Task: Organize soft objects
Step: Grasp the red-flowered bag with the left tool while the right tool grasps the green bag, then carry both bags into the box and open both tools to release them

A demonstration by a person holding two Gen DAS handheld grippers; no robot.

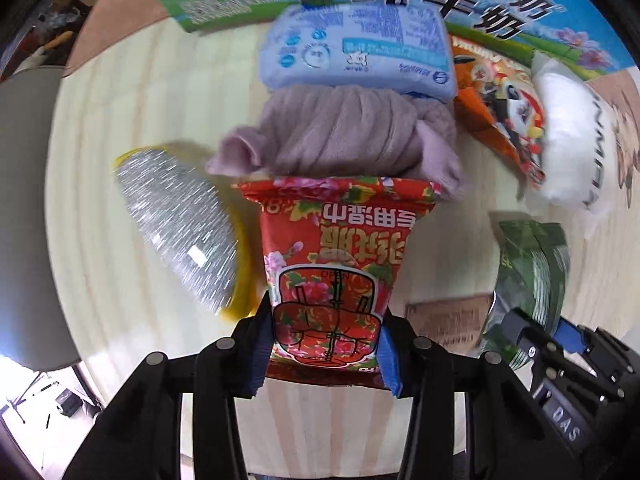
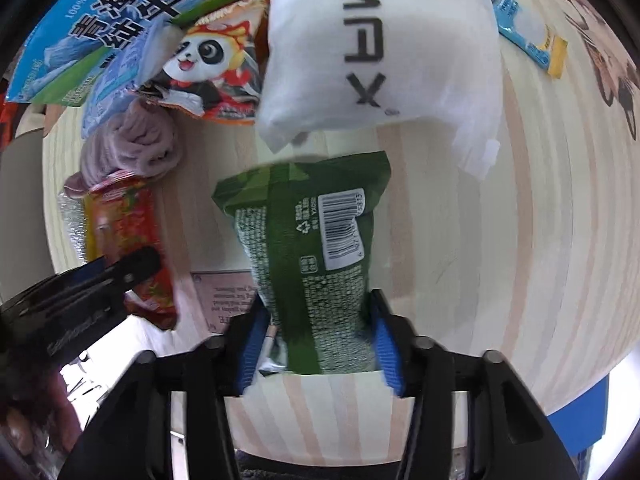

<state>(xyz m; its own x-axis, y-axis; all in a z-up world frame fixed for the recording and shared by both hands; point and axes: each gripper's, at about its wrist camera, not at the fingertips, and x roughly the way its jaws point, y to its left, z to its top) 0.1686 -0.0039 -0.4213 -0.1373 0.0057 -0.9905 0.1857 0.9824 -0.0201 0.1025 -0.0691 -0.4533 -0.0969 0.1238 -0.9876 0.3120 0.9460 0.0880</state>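
- Pale wooden table is filling both views, with a blue-and-green milk carton lying along the top of the frame.
- Left wrist view: the left gripper is clamping the near end of a red wipes pack at frame centre, its blue pads pressing both sides. Beyond it, a mauve towel is touching a pale blue pack; an orange panda pouch and a white pillow pack are sitting at the right, and a silver-and-yellow pack is lying at the left.
- Right wrist view: the right gripper is squeezing a green pack at centre, its far end lying just under the white pillow pack. A small blue sachet is lying apart at the upper right.
- Judging by the layout, most soft items are already clustering near the carton; the two gripped packs and the sachet are looking like what is left to place.
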